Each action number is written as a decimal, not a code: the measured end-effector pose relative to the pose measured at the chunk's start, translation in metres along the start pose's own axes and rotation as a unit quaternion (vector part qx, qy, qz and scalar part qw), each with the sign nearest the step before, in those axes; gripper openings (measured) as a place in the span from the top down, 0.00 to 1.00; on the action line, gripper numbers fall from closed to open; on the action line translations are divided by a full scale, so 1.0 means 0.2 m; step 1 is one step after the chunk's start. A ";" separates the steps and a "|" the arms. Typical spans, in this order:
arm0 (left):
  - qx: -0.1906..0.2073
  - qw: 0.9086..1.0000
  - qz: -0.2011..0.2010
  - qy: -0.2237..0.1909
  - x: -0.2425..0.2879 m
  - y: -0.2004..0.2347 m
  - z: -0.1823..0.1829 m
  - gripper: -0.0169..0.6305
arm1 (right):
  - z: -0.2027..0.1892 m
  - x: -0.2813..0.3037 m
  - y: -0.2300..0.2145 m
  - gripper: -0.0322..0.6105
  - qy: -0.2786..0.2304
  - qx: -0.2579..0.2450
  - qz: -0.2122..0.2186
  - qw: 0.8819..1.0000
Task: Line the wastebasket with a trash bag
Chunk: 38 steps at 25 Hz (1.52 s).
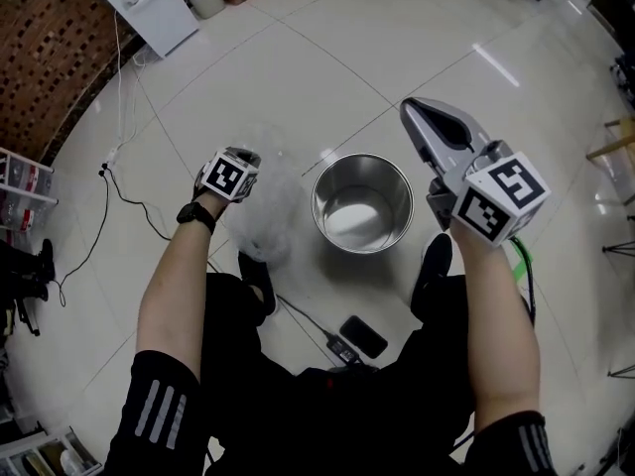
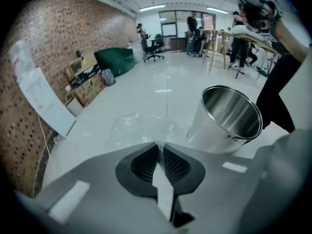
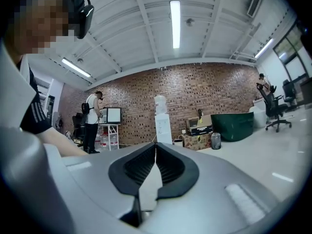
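Note:
A shiny steel wastebasket [image 1: 362, 201] stands open and upright on the pale floor in front of my feet; its inside looks bare. It shows at the right in the left gripper view [image 2: 229, 118]. My left gripper [image 1: 243, 167] hangs just left of the wastebasket, pointing steeply down. Its jaws [image 2: 158, 147] are shut on a clear, crumpled trash bag [image 1: 268, 211], which billows out below the tips [image 2: 141, 128]. My right gripper [image 1: 409, 107] is held level above and to the right of the wastebasket. In its own view the jaws [image 3: 155, 147] are shut with nothing between them.
A dark phone [image 1: 363, 336] and a cable lie on the floor by my feet, another cable [image 1: 119, 191] runs to the left. A white board [image 1: 144, 3] leans by the brick wall. My shoe [image 1: 434, 261] stands beside the wastebasket. People and desks [image 2: 234, 38] are far off.

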<state>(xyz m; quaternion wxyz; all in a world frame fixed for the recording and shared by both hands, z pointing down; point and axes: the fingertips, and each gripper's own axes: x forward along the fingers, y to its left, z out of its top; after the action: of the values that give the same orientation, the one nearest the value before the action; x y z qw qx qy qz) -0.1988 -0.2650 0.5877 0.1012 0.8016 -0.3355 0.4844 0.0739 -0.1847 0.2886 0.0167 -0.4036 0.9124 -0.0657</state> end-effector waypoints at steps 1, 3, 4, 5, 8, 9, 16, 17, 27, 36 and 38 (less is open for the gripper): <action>0.024 1.000 0.004 -0.013 -0.06 -0.01 0.09 0.98 | 0.00 0.00 -0.01 0.93 -0.001 0.001 -0.001 1.000; 0.068 0.997 0.008 -0.042 -0.18 -0.04 0.28 0.98 | 0.00 0.01 -0.01 0.93 -0.003 0.004 -0.002 1.000; 0.089 0.994 0.008 -0.056 -0.23 -0.07 0.36 0.98 | -0.01 0.02 -0.01 0.93 -0.002 0.004 -0.002 1.000; 0.111 0.991 0.006 -0.069 -0.28 -0.11 0.45 0.98 | -0.02 0.02 -0.02 0.93 0.000 0.004 -0.003 1.000; 0.179 0.979 0.000 -0.095 -0.42 -0.25 0.65 0.98 | -0.04 0.04 -0.03 0.93 0.009 0.001 -0.005 1.000; 0.195 0.976 -0.003 -0.101 -0.46 -0.29 0.69 0.98 | -0.05 0.04 -0.03 0.93 0.010 0.001 -0.007 1.000; 0.260 0.956 -0.045 -0.127 -0.58 -0.68 0.80 0.98 | -0.03 0.01 -0.05 0.93 0.009 -0.008 -0.013 1.000; 0.270 0.953 -0.055 -0.126 -0.56 -0.75 0.79 0.98 | -0.03 0.01 -0.05 0.93 0.009 -0.007 -0.015 1.000; 0.339 0.920 -0.191 -0.047 -0.25 -1.37 0.48 0.98 | -0.21 0.03 -0.08 0.93 0.069 -0.010 -0.013 0.998; 0.356 0.903 -0.241 -0.012 -0.10 -1.51 0.32 0.98 | -0.64 0.13 0.06 0.77 0.236 -0.028 0.061 0.969; 0.359 0.902 -0.241 -0.013 -0.10 -1.52 0.32 0.98 | -0.76 0.12 0.09 0.71 0.274 -0.040 0.075 0.958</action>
<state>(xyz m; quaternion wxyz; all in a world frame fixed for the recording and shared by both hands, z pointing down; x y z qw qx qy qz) 0.0341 -0.0576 0.5871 -0.0838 0.8463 0.0634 0.5222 0.0314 -0.1749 0.4369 -0.2454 -0.3008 0.9115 -0.1361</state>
